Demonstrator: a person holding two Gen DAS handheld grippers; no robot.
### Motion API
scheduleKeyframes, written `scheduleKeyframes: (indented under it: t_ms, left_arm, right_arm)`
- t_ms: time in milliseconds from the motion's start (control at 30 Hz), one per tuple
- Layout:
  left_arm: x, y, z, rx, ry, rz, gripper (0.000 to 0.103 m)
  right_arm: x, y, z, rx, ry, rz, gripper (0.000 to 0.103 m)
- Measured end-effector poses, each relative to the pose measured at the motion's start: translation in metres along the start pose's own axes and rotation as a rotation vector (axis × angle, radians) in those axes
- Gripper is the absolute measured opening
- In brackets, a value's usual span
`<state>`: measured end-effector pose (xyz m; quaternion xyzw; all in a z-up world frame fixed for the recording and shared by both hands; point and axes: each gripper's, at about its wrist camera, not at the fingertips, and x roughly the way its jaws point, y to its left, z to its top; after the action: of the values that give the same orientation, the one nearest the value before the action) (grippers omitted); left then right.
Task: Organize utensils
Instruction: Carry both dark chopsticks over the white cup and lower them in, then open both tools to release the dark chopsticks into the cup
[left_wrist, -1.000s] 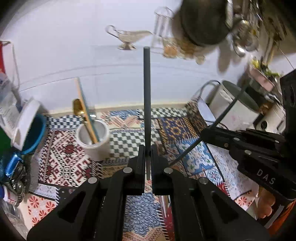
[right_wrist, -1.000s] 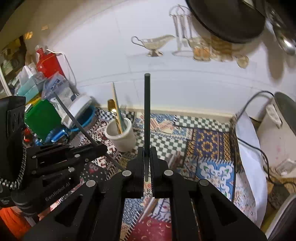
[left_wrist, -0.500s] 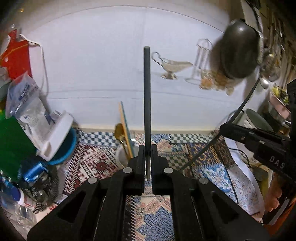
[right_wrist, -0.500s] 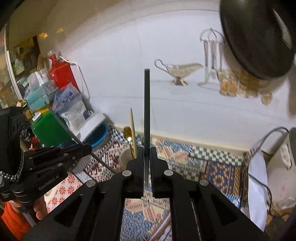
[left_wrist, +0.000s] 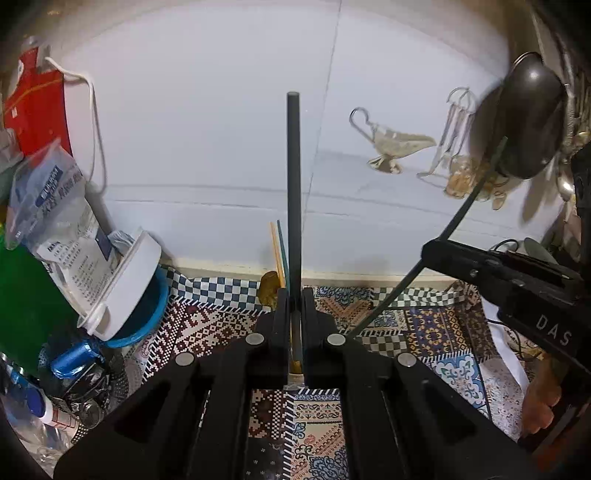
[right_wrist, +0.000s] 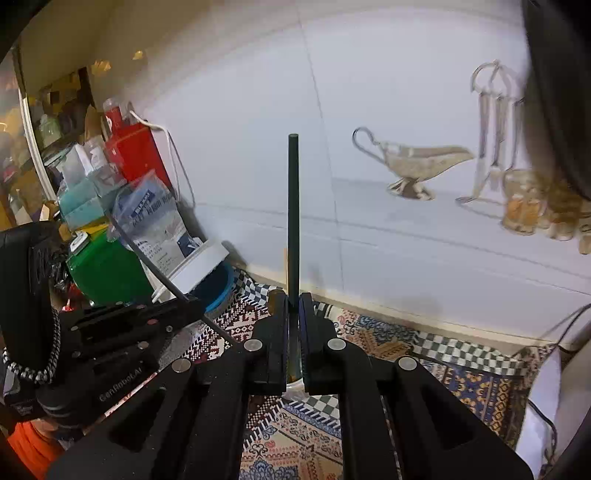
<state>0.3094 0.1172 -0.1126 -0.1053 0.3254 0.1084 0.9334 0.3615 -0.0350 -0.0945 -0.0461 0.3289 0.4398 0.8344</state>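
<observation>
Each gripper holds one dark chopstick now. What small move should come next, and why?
Probably lower the left gripper toward the holder just behind its fingers, since its dark chopstick stands upright, clamped, and yellow and teal sticks plus a gold spoon already rise there.

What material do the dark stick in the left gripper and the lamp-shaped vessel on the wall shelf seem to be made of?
The dark stick held in the left gripper looks like matte plastic or coated wood: an even grey-black surface with no shine or grain. It cannot be told for sure. The lamp-shaped vessel appears to be polished metal, silver or pale brass in tone, with bright reflections and a thin wire-like handle.
</observation>
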Motion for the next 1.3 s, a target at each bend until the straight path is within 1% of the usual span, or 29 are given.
scheduleKeyframes:
  t_ms: [300, 567, 767, 900, 1000, 1067, 1167, 1300]
  left_arm:
    - [0.047, 0.011, -0.011, -0.039, 0.086, 0.016, 0.004]
    - [0.080, 0.021, -0.027, -0.077, 0.179, 0.015, 0.004]
    - [0.092, 0.021, -0.035, -0.080, 0.216, 0.008, 0.004]
    - [0.092, 0.022, -0.037, -0.075, 0.222, 0.016, 0.004]
    - [0.087, 0.020, -0.036, -0.066, 0.221, 0.018, 0.005]
    - [0.081, 0.019, -0.034, -0.057, 0.210, 0.023, 0.007]
    - [0.069, 0.017, -0.032, -0.047, 0.188, 0.027, 0.008]
    - [0.051, 0.014, -0.028, -0.032, 0.157, 0.028, 0.011]
  right_arm:
    - [0.060, -0.011, -0.019, 0.029, 0.141, 0.026, 0.005]
    - [0.093, -0.011, -0.038, 0.020, 0.245, 0.027, 0.005]
    - [0.100, -0.012, -0.040, 0.017, 0.264, 0.004, 0.007]
    - [0.101, -0.015, -0.039, 0.027, 0.285, -0.009, 0.008]
    - [0.097, -0.016, -0.039, 0.033, 0.287, -0.016, 0.011]
    - [0.091, -0.016, -0.038, 0.036, 0.278, -0.018, 0.016]
    - [0.077, -0.016, -0.035, 0.035, 0.250, -0.031, 0.020]
    - [0.053, -0.013, -0.030, 0.035, 0.206, -0.048, 0.022]
